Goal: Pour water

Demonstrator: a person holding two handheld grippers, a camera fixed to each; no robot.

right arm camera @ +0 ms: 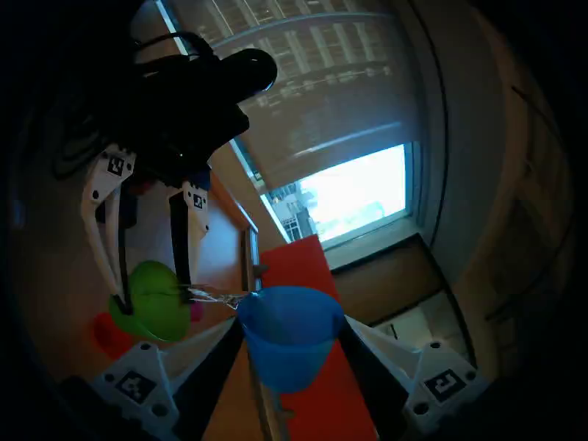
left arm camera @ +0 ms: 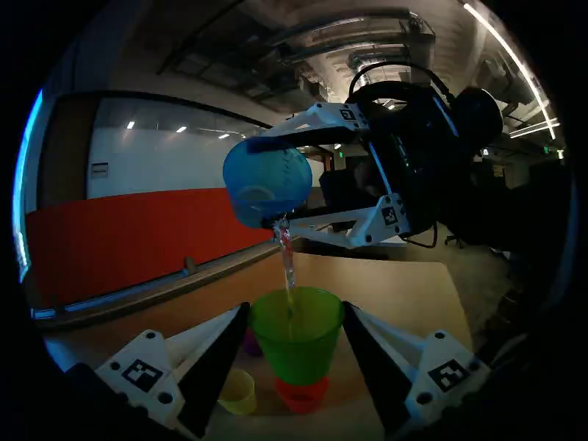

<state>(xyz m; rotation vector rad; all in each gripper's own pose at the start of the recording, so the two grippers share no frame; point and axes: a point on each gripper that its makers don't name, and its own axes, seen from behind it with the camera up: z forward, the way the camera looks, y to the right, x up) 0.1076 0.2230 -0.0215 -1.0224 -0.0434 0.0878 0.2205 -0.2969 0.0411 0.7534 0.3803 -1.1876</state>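
Note:
My left gripper (left arm camera: 295, 331) is shut on a green cup (left arm camera: 297, 334), held upright above the wooden table (left arm camera: 397, 283). Over it, the right gripper (left arm camera: 290, 176) holds a blue cup (left arm camera: 266, 181) tipped on its side, and a thin stream of water (left arm camera: 287, 264) runs from its lip into the green cup. In the right gripper view, my right gripper (right arm camera: 290, 334) is shut on the blue cup (right arm camera: 288, 334). Water (right arm camera: 213, 296) leaves its rim toward the green cup (right arm camera: 153, 301), which the left gripper (right arm camera: 151, 290) grips farther off.
Under the green cup stand a red cup (left arm camera: 303, 394), a yellow cup (left arm camera: 239, 391) and a purple one (left arm camera: 252, 342). The table's far edge meets a ledge before an orange wall (left arm camera: 140, 235). A bright window (right arm camera: 353, 192) is seen in the right gripper view.

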